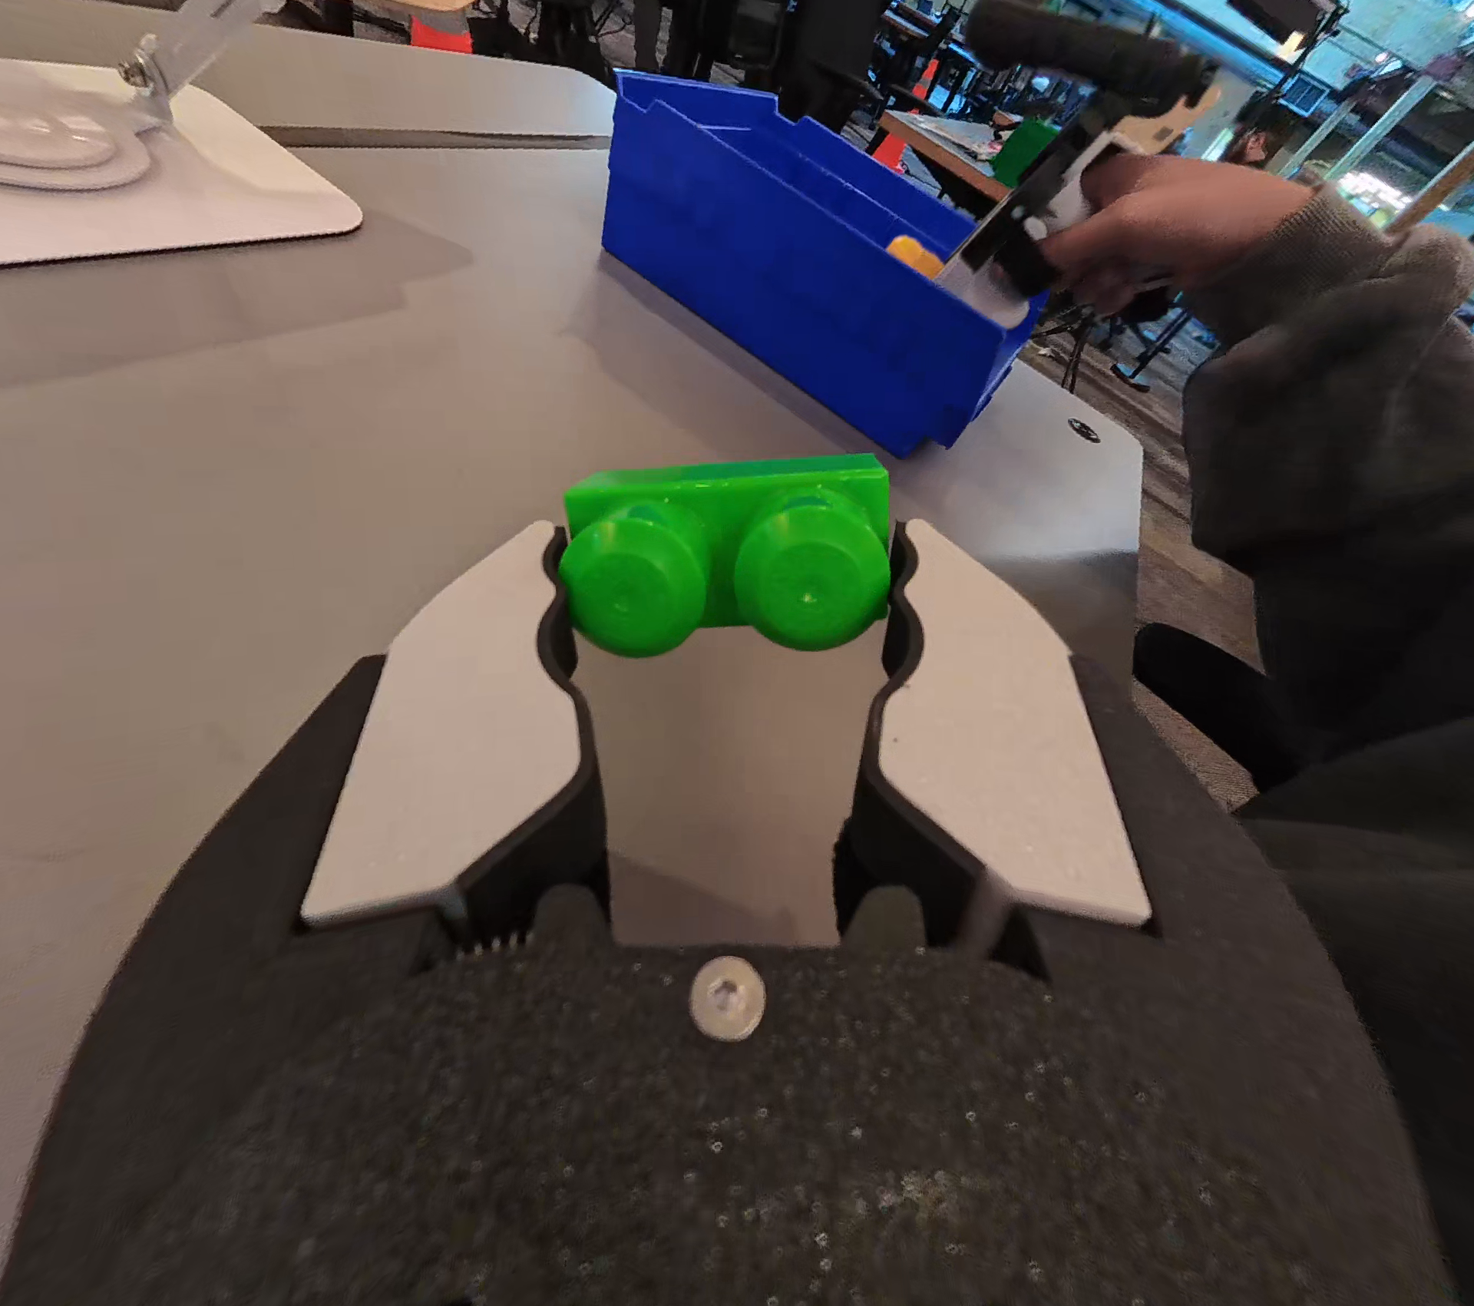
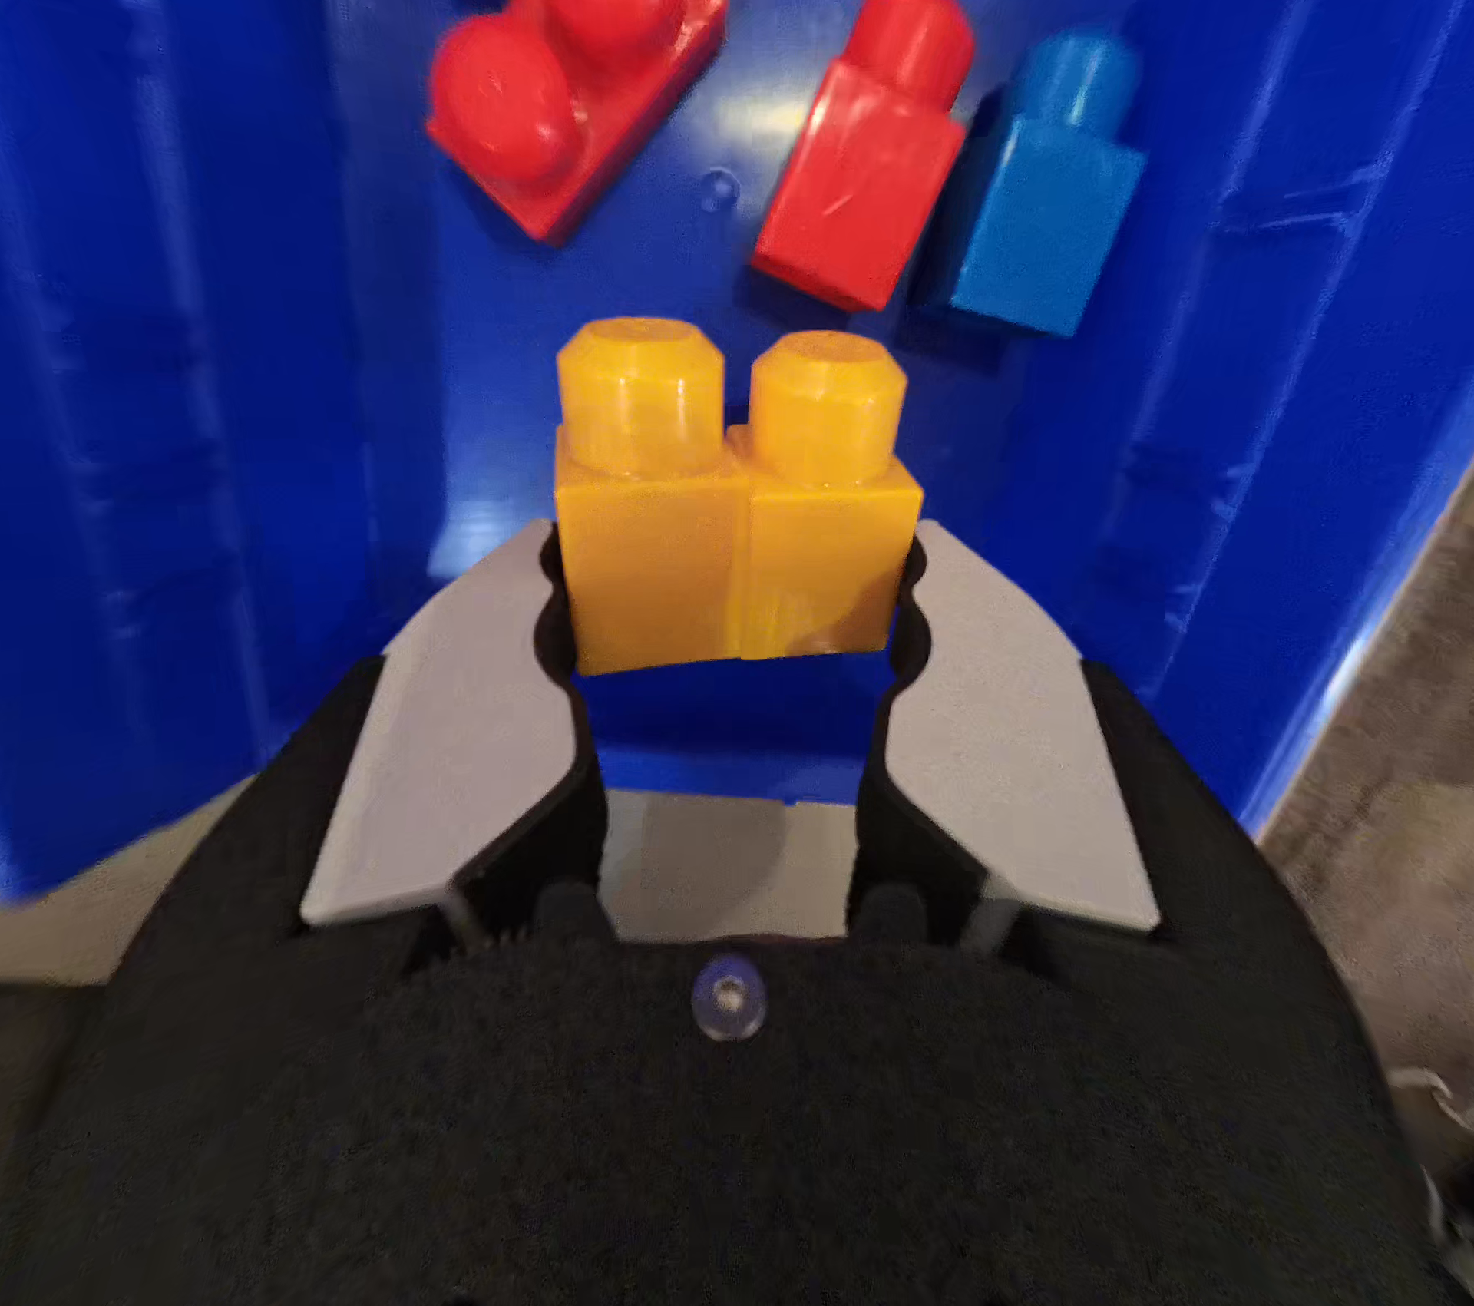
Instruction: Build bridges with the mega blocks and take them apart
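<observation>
The left claw (image 1: 726, 578) is gripping a green block (image 1: 722, 550) by its ends, studs facing the camera, over open grey desk (image 1: 319, 470) left of and in front of the blue bin (image 1: 782, 286). The bin is sitting near the desk's right edge. The right claw (image 2: 738, 582) is clamping a yellow block (image 2: 738, 534), studs forward, inside the bin, between its two side walls. Past it, two red blocks (image 2: 582, 39) and a blue block (image 2: 1045, 191) are lying on the bin floor.
</observation>
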`<state>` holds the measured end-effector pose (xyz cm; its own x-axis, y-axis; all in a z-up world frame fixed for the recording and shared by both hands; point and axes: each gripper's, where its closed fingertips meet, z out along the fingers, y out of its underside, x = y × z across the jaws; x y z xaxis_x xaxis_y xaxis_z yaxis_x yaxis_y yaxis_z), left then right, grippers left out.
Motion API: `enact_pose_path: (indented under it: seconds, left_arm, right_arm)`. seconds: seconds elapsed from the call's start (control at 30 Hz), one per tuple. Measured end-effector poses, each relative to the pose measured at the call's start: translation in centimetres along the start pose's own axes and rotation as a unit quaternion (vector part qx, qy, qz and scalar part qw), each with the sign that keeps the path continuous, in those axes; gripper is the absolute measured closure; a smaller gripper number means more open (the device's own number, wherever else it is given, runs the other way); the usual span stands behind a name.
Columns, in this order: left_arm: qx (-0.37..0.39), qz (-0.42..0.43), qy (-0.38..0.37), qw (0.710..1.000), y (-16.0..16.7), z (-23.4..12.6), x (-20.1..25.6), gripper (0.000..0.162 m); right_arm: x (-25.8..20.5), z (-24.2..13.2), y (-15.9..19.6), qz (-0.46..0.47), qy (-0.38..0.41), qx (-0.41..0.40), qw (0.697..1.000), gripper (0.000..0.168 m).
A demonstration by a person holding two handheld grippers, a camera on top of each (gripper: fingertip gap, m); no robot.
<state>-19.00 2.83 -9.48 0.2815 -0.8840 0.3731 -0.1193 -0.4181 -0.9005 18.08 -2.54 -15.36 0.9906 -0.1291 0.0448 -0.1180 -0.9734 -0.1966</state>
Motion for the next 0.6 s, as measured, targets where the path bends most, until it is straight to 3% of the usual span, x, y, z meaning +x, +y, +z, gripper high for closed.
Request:
enact_pose_path:
  seconds: [0.3,0.4,0.5,0.6]
  left_arm:
    - [-0.009,0.004,0.001,1.000,0.4,0.0,0.0,0.086]
    - [-0.010,-0.002,0.007,1.000,0.5,0.0,0.1,0.087]
    - [-0.013,-0.005,0.010,1.000,0.6,0.1,0.2,0.087]
    - [-0.015,-0.002,0.008,1.000,0.6,0.1,0.3,0.086]
  right_arm:
    - [1.2,3.1,1.9,-0.012,0.076,-0.107,0.991,0.090]
    - [1.5,3.3,2.0,-0.017,0.074,-0.102,0.992,0.090]
    - [2.0,2.6,1.7,-0.040,0.082,-0.084,0.992,0.072]
    - [1.3,-1.8,-0.1,-0.039,0.073,0.018,0.996,0.073]
